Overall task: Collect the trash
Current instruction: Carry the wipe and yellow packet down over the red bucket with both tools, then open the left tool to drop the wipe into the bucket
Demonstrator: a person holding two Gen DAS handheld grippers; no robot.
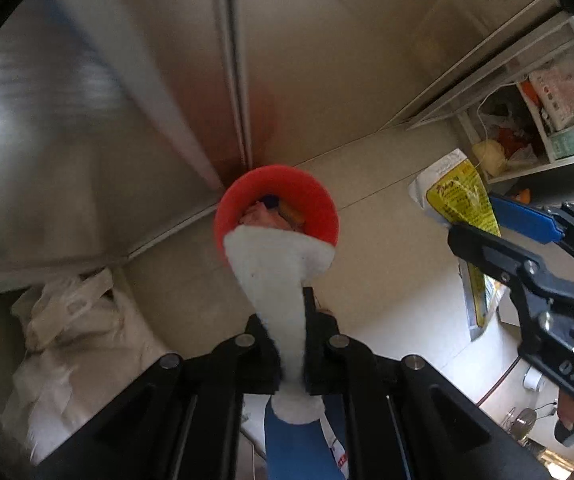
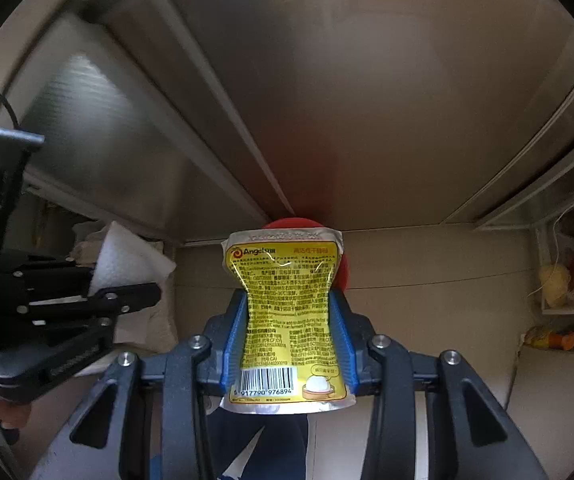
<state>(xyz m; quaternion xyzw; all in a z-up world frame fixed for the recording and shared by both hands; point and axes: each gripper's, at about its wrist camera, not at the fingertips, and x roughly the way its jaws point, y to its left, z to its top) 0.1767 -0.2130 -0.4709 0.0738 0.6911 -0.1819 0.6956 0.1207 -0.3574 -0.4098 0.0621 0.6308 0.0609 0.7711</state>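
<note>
A red trash bin (image 1: 277, 210) stands on the floor against a steel cabinet, with scraps inside it. My left gripper (image 1: 291, 320) is shut on a white paper towel (image 1: 277, 264) that hangs right over the bin's near rim. My right gripper (image 2: 289, 328) is shut on a yellow foil packet (image 2: 287, 312), its blue pads squeezing the packet's waist. Behind that packet only the red bin's rim (image 2: 295, 222) shows. From the left wrist view the right gripper (image 1: 483, 228) holds the yellow packet (image 1: 463, 200) to the right of the bin. The left gripper (image 2: 127, 292) with its towel (image 2: 127, 260) appears at the left of the right wrist view.
A pale bag of crumpled plastic (image 1: 71, 332) lies on the floor to the bin's left. A steel shelf unit (image 1: 527, 120) with packets and bags stands at the right. Steel cabinet doors (image 1: 147, 80) rise behind the bin. An orange wrapper (image 2: 551, 338) lies on the floor at the right.
</note>
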